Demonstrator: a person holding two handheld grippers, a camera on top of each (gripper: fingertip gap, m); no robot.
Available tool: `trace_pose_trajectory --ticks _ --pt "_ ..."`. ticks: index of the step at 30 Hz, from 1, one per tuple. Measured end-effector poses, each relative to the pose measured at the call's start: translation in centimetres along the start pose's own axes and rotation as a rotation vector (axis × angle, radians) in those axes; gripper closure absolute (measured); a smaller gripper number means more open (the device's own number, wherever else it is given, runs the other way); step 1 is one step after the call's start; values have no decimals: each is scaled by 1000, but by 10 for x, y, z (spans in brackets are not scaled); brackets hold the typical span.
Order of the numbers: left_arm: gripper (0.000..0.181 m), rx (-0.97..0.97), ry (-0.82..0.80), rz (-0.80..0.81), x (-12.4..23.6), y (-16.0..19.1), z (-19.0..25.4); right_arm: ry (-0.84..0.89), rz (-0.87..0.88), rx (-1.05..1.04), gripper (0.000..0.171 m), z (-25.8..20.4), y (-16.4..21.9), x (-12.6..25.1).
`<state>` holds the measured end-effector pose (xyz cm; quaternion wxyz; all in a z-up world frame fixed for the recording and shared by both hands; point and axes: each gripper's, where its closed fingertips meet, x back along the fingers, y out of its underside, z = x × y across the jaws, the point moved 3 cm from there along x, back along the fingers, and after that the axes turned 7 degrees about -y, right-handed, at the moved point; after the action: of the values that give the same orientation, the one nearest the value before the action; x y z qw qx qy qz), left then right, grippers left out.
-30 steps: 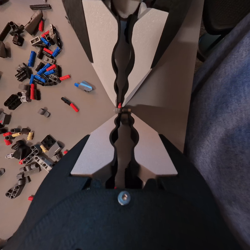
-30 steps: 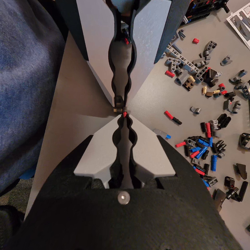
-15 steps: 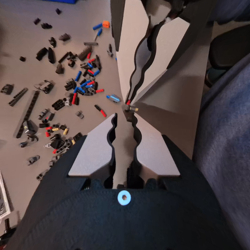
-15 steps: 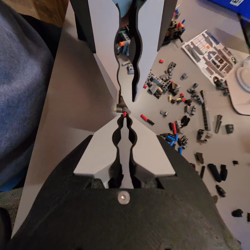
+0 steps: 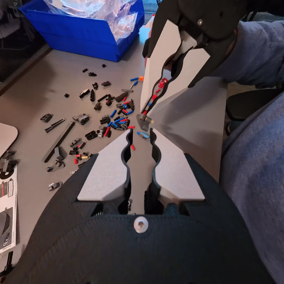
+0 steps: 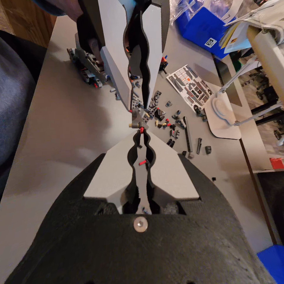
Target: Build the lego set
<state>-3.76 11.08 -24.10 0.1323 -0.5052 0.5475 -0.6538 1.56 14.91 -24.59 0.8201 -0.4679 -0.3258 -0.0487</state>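
My right gripper [image 6: 141, 130] is shut on a small red pin [image 6: 141, 129]. The pin is stuck into a small dark grey Lego piece [image 6: 135, 117] that has a tan pin at its side, and the piece hangs in the air above the table. In the left wrist view the right gripper [image 5: 143, 111] comes in from the upper right with the same grey piece [image 5: 143, 123] at its tips. My left gripper [image 5: 140, 130] is open and empty, just short of that piece. It also shows in the right wrist view [image 6: 137, 108], open, right behind the piece.
Loose black, blue, red and grey Lego pieces [image 5: 116, 119] are scattered on the grey table [image 5: 46, 79]. A blue bin [image 5: 86, 35] stands at the back. A part-built model [image 6: 87, 67], a sticker sheet [image 6: 190, 87], a booklet [image 5: 7, 215] and a white stand base [image 6: 222, 123] lie around. A person's blue sleeve is close by.
My left gripper has let go of the grey piece, opened and drawn back. The right gripper still holds the red pin, now with the piece on it. Both have risen from the table.
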Motion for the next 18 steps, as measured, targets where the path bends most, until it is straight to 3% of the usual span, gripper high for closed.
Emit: trace_pose_trajectory --ticks 1,12,18 --pt "161 7 5 9 1 -1 0 9 9 3 170 1 -1 2" --pt "159 140 103 76 2 -10 1 101 -14 108 170 5 -9 8" --pt "171 225 159 94 0 -12 2 163 -41 179 170 2 -16 11"
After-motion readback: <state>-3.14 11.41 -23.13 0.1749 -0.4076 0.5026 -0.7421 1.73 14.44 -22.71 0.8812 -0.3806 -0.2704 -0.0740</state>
